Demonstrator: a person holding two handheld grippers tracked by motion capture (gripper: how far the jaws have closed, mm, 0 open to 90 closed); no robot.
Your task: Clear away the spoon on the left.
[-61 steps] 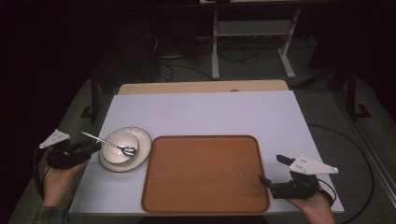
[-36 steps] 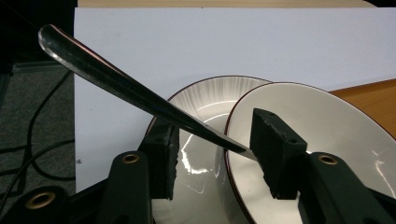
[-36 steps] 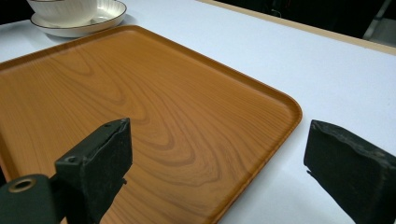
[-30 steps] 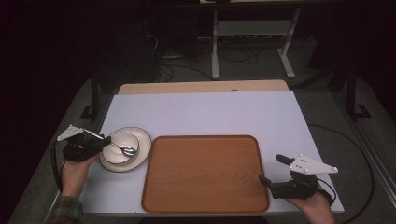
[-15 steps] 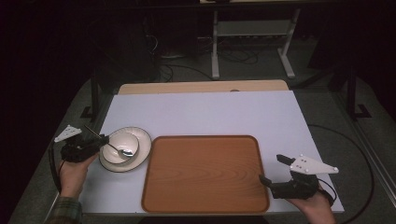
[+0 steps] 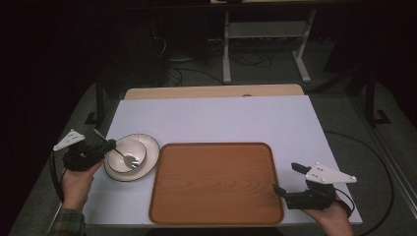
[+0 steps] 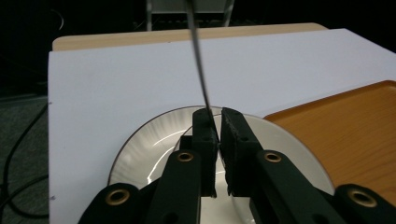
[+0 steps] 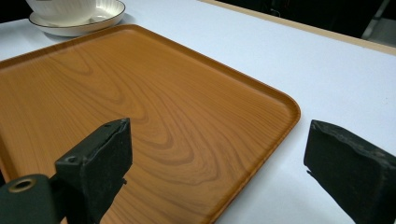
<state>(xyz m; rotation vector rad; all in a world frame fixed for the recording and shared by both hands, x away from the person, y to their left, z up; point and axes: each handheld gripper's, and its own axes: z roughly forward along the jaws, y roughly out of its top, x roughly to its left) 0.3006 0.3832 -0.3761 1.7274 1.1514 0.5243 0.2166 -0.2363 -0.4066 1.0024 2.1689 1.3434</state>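
Note:
A white bowl (image 6: 123, 153) stands on a white plate (image 6: 148, 150) at the table's left, with a metal spoon (image 6: 129, 159) resting in it. My left gripper (image 6: 107, 146) is shut on the spoon's thin handle (image 7: 198, 60) just over the plate's rim (image 7: 140, 144); the handle sticks up and away past the jaws. A wooden tray (image 6: 216, 182) lies bare in the middle front. My right gripper (image 6: 285, 178) stands open at the tray's near right corner (image 8: 261, 121), nothing between its jaws (image 8: 219, 137).
A white mat (image 6: 221, 118) covers the table, whose wooden far edge (image 6: 211, 91) shows behind it. From the right gripper view the bowl (image 8: 60, 7) and plate (image 8: 109, 13) sit beyond the tray. Cables and a metal stand (image 6: 265, 34) lie on the floor behind.
My left gripper moved right from beside the plate to the spoon's handle and shut on it; the handle's free end has swung a little up and away. The right gripper stayed put.

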